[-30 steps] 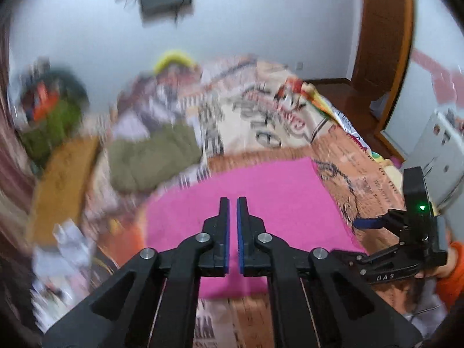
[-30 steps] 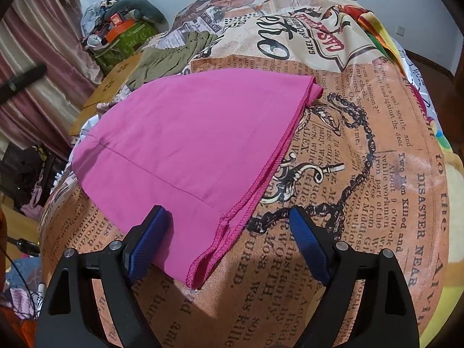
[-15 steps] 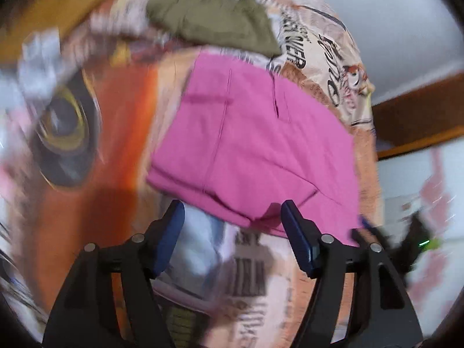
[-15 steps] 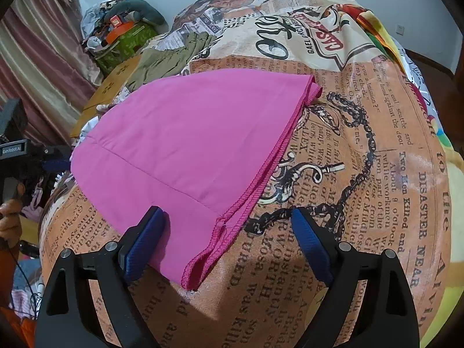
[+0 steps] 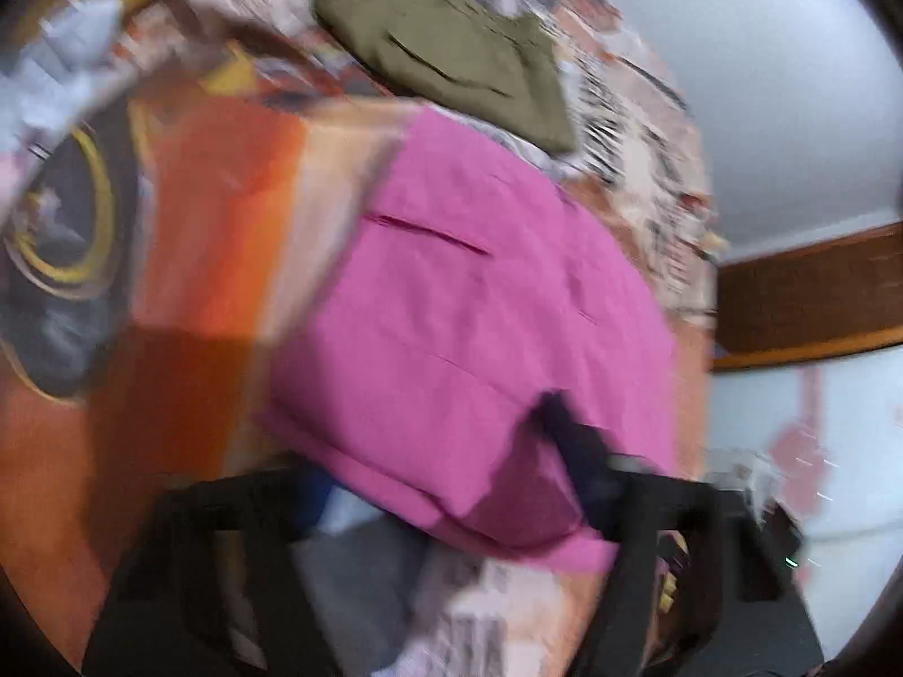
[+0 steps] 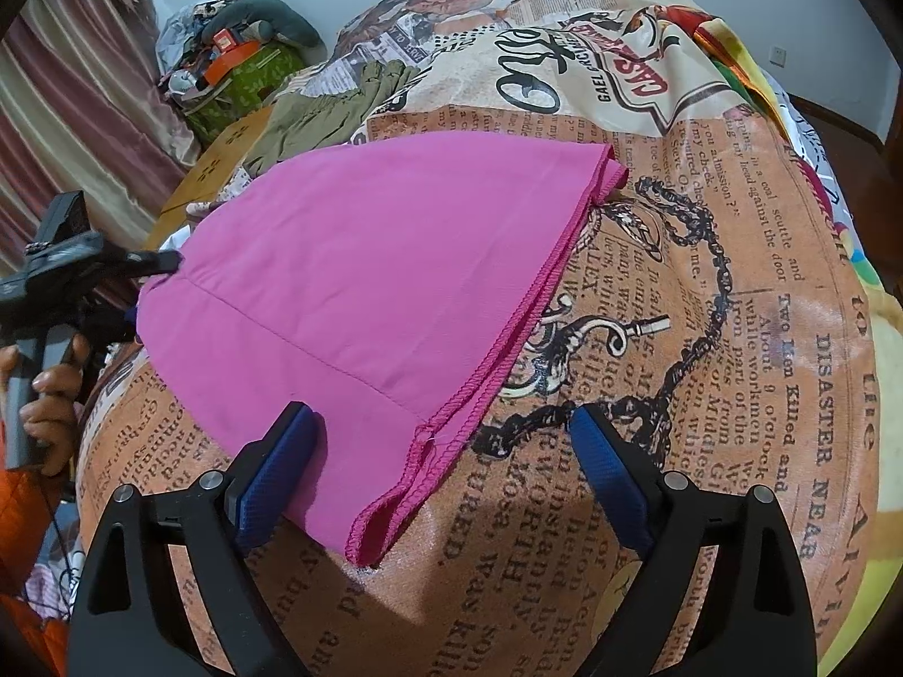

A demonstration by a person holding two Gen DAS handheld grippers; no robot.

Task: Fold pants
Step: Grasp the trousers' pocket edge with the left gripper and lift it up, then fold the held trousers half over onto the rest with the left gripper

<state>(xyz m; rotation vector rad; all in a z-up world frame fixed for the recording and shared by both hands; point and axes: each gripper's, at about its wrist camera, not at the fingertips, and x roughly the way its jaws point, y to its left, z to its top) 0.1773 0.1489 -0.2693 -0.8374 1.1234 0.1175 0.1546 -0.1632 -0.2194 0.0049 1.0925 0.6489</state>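
Note:
The pink pants (image 6: 384, 276) lie folded flat on the newspaper-print bedspread (image 6: 705, 395). My right gripper (image 6: 446, 451) is open, its blue pads either side of the pants' near waistband corner (image 6: 417, 445), just above the bed. In the blurred left wrist view the pants (image 5: 468, 327) fill the middle. My left gripper (image 5: 451, 479) is open with the pants' near folded edge between its fingers. The left gripper also shows in the right wrist view (image 6: 163, 262) at the pants' far left corner.
Olive-green folded clothing (image 6: 333, 113) lies behind the pants, also seen in the left wrist view (image 5: 451, 51). A cardboard box (image 6: 220, 163) and a pile of bags (image 6: 237, 62) stand at the bed's left. Curtains hang on the left.
My left gripper opened, swung down and moved in on the pants' left edge. My right gripper moved slightly closer to the waistband corner, still open.

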